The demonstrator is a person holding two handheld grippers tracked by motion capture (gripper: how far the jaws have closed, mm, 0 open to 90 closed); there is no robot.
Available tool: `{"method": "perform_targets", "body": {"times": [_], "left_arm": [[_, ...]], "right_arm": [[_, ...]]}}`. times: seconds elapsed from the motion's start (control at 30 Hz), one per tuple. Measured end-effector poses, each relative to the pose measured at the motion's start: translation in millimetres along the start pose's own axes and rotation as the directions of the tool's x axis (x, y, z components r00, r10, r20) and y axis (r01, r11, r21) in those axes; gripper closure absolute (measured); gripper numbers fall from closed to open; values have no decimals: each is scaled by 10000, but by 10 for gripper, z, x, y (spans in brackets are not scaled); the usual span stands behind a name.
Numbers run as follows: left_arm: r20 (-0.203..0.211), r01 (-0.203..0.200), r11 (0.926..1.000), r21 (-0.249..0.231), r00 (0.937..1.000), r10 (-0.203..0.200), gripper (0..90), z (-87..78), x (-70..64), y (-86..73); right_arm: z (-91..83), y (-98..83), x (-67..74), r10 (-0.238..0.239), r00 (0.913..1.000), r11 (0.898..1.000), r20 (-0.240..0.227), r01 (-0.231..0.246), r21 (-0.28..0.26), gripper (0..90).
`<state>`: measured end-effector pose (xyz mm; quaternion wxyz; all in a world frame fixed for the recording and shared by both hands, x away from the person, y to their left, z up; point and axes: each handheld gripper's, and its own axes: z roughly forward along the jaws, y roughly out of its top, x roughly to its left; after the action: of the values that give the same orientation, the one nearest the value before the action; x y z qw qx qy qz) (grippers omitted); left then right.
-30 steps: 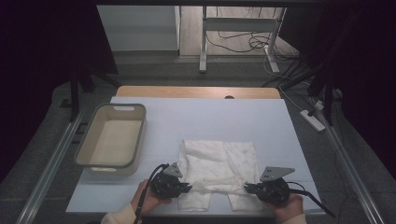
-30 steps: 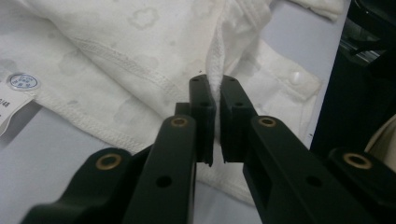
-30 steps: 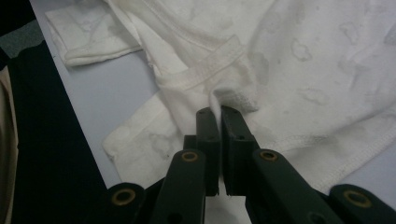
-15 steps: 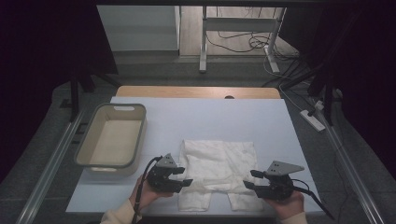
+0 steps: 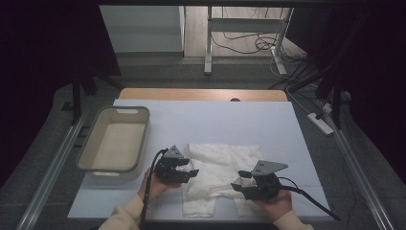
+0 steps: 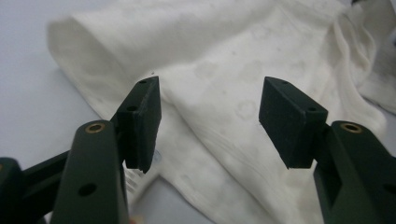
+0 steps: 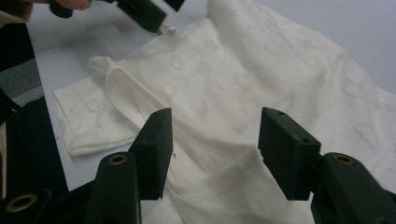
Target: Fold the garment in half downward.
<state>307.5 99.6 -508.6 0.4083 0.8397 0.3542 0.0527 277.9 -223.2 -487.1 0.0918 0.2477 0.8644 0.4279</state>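
- Nearest the camera in the high view, the person's two hands come in over the front edge of the table, cream sleeves at the wrists.
- The right gripper (image 5: 242, 179) lies at the garment's right side, jaws pointing left; they have just been opening and now stand apart with nothing pinched, cloth showing in the gap beyond them in the right gripper view.
- The left gripper (image 5: 189, 168) sits at the garment's left side, jaws pointing right; these too have just been opening and stand parted, clear of the fabric, as the left gripper view shows.
- Between the two grippers lies the white garment (image 5: 221, 168), a small folded piece of patterned cloth with two leg-like ends towards the front edge, resting loose on the pale table cover (image 5: 230, 124).
- To the left, just off the left gripper, stands a beige plastic basket (image 5: 84, 155).
- Farther back, a strip of wooden tabletop (image 5: 201, 94) shows past the cover, then grey floor with cables (image 5: 249, 45) and a power strip (image 5: 320, 123).
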Motion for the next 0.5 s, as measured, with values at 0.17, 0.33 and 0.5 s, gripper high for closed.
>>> {"method": "perform_targets", "body": {"times": [0.17,0.33,0.5], "left_arm": [[-33,-121,9999,49,9999,121,391,74,61,121],[-214,-123,9997,200,9997,128,388,171,136,199],[-250,-121,9997,218,9996,127,385,192,162,224]], "right_arm": [[100,132,43,-65,9991,10000,-417,63,-55,451],[223,219,92,-283,9969,9994,-729,294,153,455],[366,326,161,-498,9918,9982,-1176,535,280,458]]}}
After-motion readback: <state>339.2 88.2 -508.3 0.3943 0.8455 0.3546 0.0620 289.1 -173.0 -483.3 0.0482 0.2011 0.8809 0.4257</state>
